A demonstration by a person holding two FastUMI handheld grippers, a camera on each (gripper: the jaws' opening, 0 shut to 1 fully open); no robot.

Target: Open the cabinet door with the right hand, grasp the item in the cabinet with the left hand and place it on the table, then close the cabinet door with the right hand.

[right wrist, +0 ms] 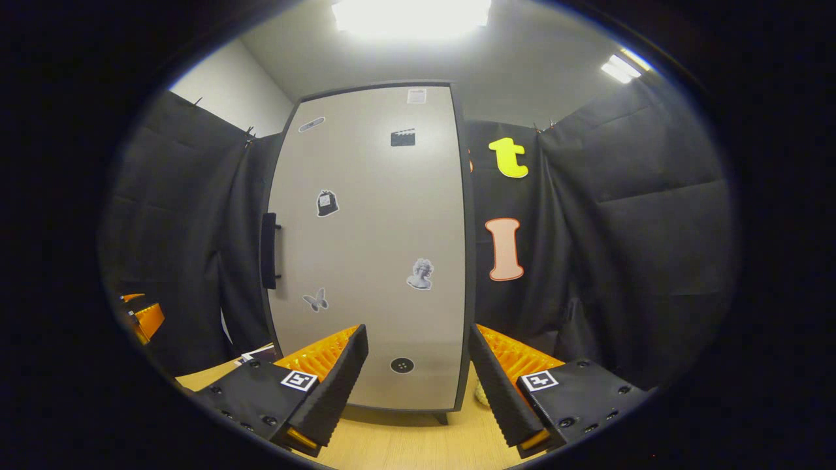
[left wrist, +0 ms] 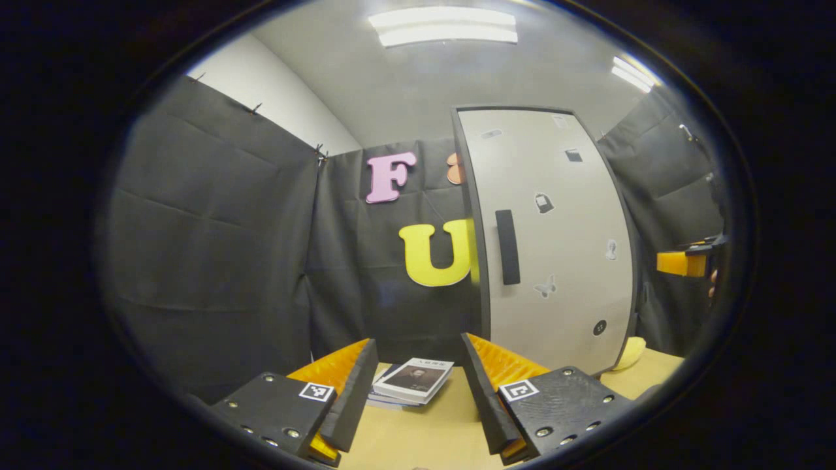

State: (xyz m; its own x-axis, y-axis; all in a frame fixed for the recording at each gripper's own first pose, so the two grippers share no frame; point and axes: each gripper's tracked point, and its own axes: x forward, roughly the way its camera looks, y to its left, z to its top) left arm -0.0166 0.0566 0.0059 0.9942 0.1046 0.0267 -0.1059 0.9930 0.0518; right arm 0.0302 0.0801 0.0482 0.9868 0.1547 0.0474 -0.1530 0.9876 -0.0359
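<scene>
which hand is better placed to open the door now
Right. The right gripper faces the shut door squarely, fingers apart, with the handle just to its left. The left gripper points past the door's edge, over the books.

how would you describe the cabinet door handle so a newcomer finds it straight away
Find the tall pale cabinet standing on the wooden table, its door shut and dotted with small stickers. On the door's left edge, about halfway up, is the handle: a dark upright bar, the only raised thing on that flat front.

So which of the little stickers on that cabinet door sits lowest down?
The round black button sticker, near the door's bottom edge. The butterfly and the bust sit higher, and the rest higher still.
</scene>
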